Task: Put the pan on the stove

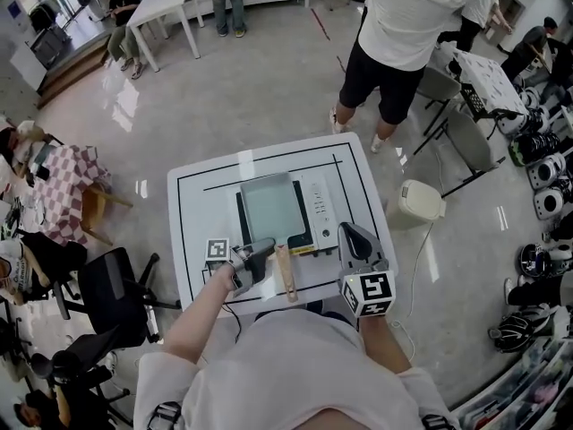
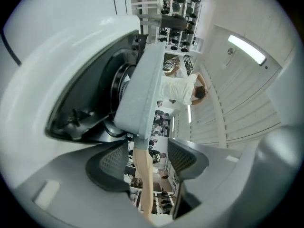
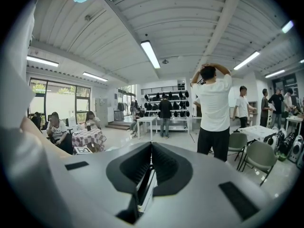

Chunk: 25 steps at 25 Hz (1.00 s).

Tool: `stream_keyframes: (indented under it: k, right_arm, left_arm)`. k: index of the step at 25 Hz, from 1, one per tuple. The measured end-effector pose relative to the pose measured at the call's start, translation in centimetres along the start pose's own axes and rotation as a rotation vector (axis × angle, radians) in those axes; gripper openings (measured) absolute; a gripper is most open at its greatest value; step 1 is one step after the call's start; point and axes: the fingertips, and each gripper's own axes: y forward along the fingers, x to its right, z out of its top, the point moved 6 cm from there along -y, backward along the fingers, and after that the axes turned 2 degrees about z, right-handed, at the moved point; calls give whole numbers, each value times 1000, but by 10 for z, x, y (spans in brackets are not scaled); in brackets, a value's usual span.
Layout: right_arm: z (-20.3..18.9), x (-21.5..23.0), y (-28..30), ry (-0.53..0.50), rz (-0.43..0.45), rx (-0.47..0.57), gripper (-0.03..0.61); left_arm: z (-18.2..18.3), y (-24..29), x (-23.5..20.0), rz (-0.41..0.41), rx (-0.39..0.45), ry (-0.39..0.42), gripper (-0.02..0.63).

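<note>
- Pan [image 1: 271,208]: pale and rectangular. In the head view it lies on top of the stove [image 1: 318,211], mid-counter [image 1: 192,240], which is where the task wants it.
- Whether it sits fully flat on the burner cannot be settled from these views.
- Wooden handle [image 1: 285,274]: points off the stove's near edge toward the person.
- Left gripper [image 1: 258,251]: fingers [image 2: 111,163] apart. In the left gripper view the handle runs between them, close to one pad with clear daylight on the other side, so there is no clamp on it.
- Right gripper [image 1: 355,240]: fingers pressed together on nothing, held over the counter's near right part, well apart from the handle.
- Judgement: the scene fits either a grip about to be taken on the handle or one just let go.
</note>
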Motion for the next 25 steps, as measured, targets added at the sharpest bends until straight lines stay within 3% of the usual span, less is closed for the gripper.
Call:
stream_keyframes:
  k: [4, 7, 9, 12, 13, 16, 23, 25]
  right_arm:
    - [0, -5, -1, 0, 11, 1, 9]
    - [4, -8, -3, -2, 19, 10, 9]
    - [6, -9, -3, -5, 26, 19, 9]
    - [7, -13, -1, -10, 38, 29, 9]
    - [7, -14, -2, -9, 42, 30, 9]
    - [8, -20, -6, 3, 50, 31, 9]
    - [13, -28, -11, 21, 54, 43, 9]
    - [12, -29, -14, 30, 57, 47, 9]
  left_arm:
    - [-3, -37, 8, 4, 115, 48, 247]
    - [-7, -64, 20, 43, 220, 133, 236]
    - [-8, -81, 29, 76, 309, 207, 175]
    - [-10, -103, 48, 108, 458, 326, 15]
    - [-12, -108, 57, 115, 500, 368, 9]
    - [-22, -120, 87, 197, 590, 576, 9]
    - [-52, -130, 167, 524, 818, 1223, 9]
    - [-64, -128, 188, 547, 867, 1353, 9]
